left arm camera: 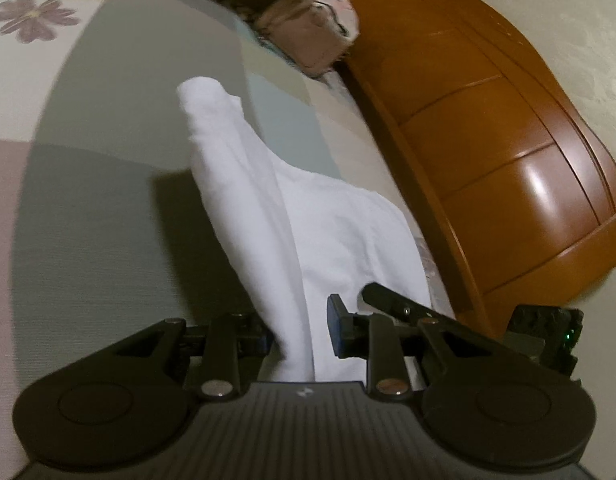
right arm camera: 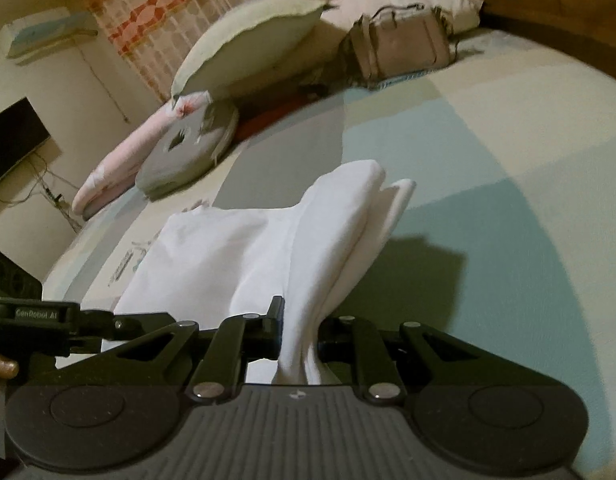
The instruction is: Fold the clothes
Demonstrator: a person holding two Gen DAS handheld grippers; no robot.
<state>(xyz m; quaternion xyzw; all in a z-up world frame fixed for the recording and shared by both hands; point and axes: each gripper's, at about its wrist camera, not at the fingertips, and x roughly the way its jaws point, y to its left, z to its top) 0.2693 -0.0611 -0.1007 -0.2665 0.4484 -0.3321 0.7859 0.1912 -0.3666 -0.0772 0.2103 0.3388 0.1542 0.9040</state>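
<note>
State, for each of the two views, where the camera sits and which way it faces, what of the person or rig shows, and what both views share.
Left wrist: on the left gripper, facing along the bed toward the wooden headboard; the other gripper shows at right.
Right wrist: on the right gripper, facing the pillows and handbag; a fingertip shows at left.
Shared: the white garment, pinched by both, and the bedsheet.

White garment (left arm camera: 332, 224), bunched, lifted off bedsheet (left arm camera: 107, 200)

text: "GenRobot AI" | on: black left tongs (right arm camera: 43, 314) body | view: right wrist
</note>
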